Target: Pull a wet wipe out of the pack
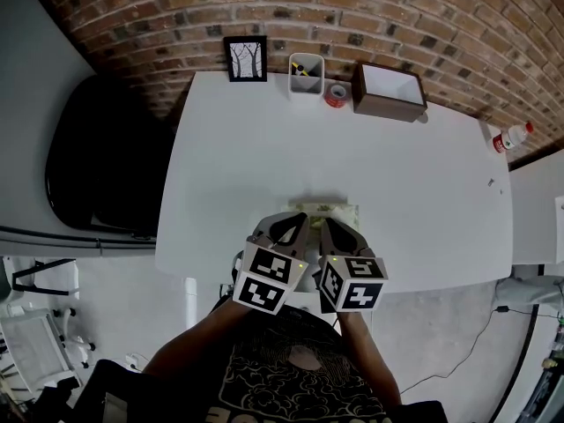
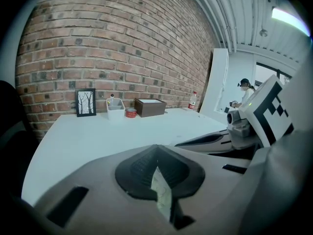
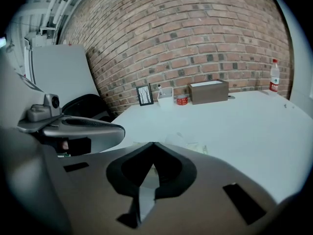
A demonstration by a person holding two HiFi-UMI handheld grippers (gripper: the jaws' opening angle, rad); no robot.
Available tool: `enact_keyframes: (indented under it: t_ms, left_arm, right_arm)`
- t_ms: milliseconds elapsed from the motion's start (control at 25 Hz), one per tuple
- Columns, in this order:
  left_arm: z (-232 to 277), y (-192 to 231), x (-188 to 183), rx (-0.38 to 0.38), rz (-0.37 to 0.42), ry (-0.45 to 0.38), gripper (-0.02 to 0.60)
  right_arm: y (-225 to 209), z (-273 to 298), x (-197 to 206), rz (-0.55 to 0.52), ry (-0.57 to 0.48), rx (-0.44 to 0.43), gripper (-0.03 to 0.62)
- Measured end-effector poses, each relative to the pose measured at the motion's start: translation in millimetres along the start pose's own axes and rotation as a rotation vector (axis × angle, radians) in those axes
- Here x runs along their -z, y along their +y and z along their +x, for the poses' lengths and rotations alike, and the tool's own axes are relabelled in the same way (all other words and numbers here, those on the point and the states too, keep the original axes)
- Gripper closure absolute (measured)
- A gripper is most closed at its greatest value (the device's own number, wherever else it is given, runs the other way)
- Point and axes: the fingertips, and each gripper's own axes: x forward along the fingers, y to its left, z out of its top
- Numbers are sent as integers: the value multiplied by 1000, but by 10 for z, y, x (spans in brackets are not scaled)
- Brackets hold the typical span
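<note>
The wet wipe pack (image 1: 330,209) lies flat on the white table (image 1: 264,148) near its front edge, pale with a green print; its near side is hidden under both grippers. In the right gripper view the pack (image 3: 190,143) shows just past the jaw tips. My left gripper (image 1: 302,219) is shut, tips at the pack's left end, and through the slit behind its tips (image 2: 156,148) only a pale printed strip shows. My right gripper (image 1: 324,223) is also shut, with nothing seen between its tips (image 3: 152,146), over the pack's near edge. The two grippers stand side by side.
Along the far edge by the brick wall stand a framed tree picture (image 1: 246,58), a white pen holder (image 1: 306,75), a red tape roll (image 1: 336,95) and a brown box (image 1: 389,91). A bottle (image 1: 511,137) sits far right. A black chair (image 1: 101,152) stands left of the table.
</note>
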Motion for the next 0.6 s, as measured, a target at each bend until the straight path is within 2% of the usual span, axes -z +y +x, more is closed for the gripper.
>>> enact_keyframes:
  t_ms: [600]
  left_arm:
    - [-85, -137, -75, -31, 1, -32, 569]
  right_arm:
    - [62, -232, -220, -42, -73, -40, 577]
